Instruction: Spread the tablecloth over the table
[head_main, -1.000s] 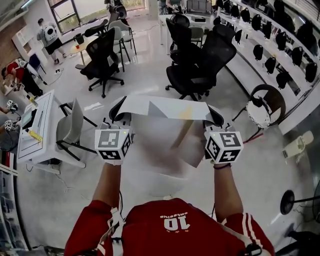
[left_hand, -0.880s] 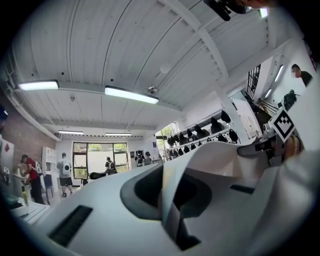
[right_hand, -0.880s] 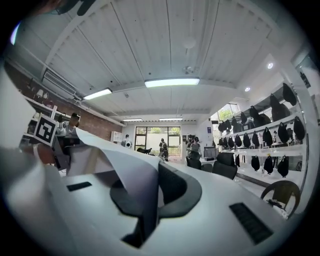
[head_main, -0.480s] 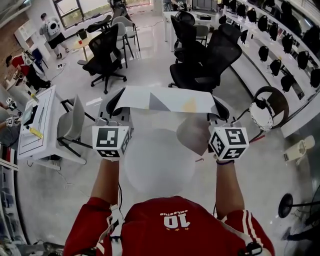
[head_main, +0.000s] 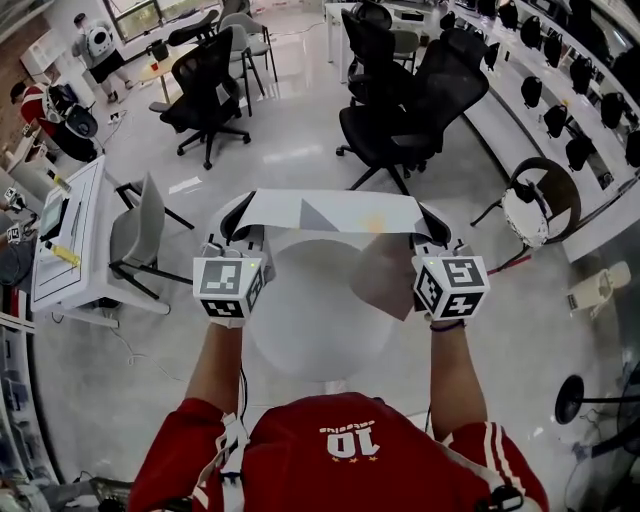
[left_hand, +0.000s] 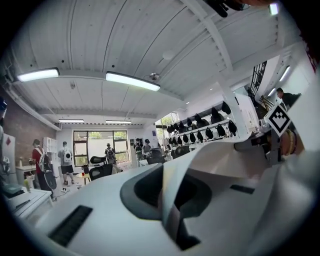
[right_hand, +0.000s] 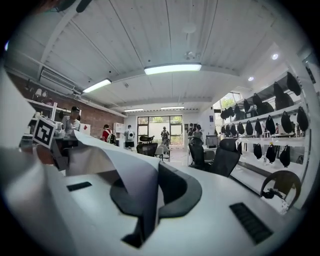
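Shut tight, the left tongs (head_main: 238, 228) and right tongs (head_main: 430, 232) each pinch the tablecloth (head_main: 330, 210), stretched mid-frame, which hides part of the round worktop (head_main: 300, 340)

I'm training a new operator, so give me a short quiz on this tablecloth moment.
1. True or false: the tablecloth already lies flat on the round table.
2. What does the left gripper clamp? A) a cup B) the tablecloth C) nothing
3. Fill in: the right gripper is shut on the ____.
Key: 1 false; 2 B; 3 tablecloth.
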